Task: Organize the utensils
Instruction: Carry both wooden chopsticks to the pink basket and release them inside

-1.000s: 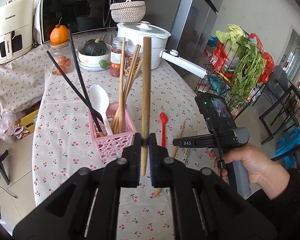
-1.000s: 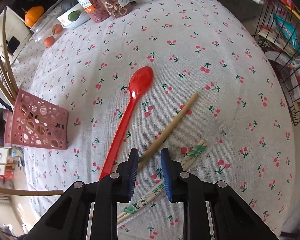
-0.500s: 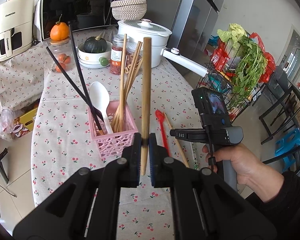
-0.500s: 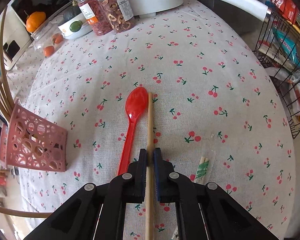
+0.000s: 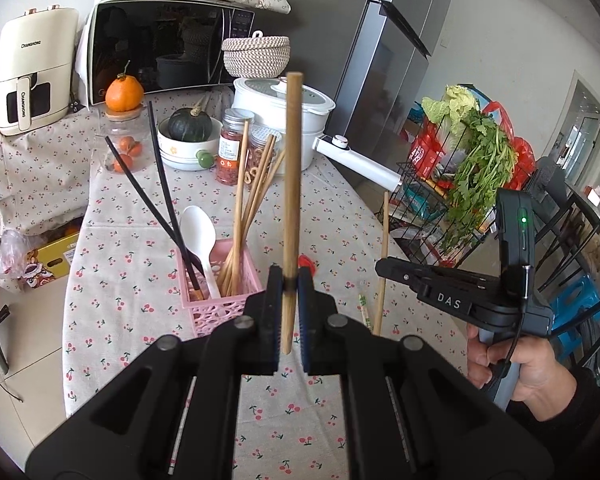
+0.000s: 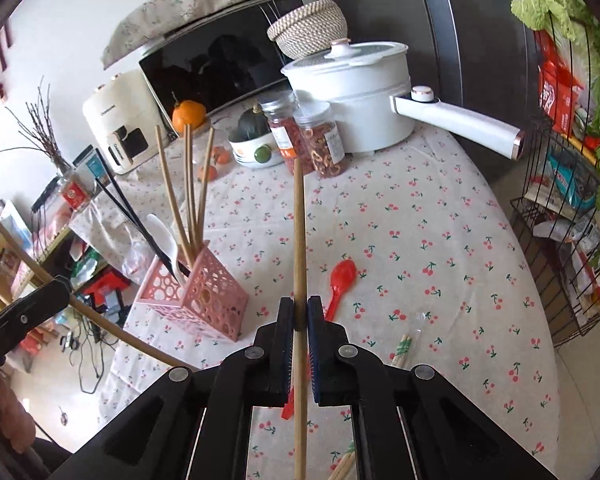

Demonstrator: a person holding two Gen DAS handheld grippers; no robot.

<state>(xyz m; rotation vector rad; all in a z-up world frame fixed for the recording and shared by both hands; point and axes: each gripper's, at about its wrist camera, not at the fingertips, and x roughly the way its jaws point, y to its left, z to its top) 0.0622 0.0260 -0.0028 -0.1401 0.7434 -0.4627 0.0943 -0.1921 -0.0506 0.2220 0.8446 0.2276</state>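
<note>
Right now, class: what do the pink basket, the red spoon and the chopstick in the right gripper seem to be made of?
Pink basket: likely moulded plastic, uniform colour, punched round holes.
Red spoon: likely plastic, glossy, one solid red.
Chopstick in the right gripper: probably bamboo or wood, matt tan, faint grain.

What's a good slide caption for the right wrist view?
Right gripper lifts a wooden chopstick above the cherry-print tablecloth.

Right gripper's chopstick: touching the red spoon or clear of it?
Apart. In the right wrist view the chopstick is clamped in the right gripper, lifted above the cloth; the red spoon lies beside it.
</note>
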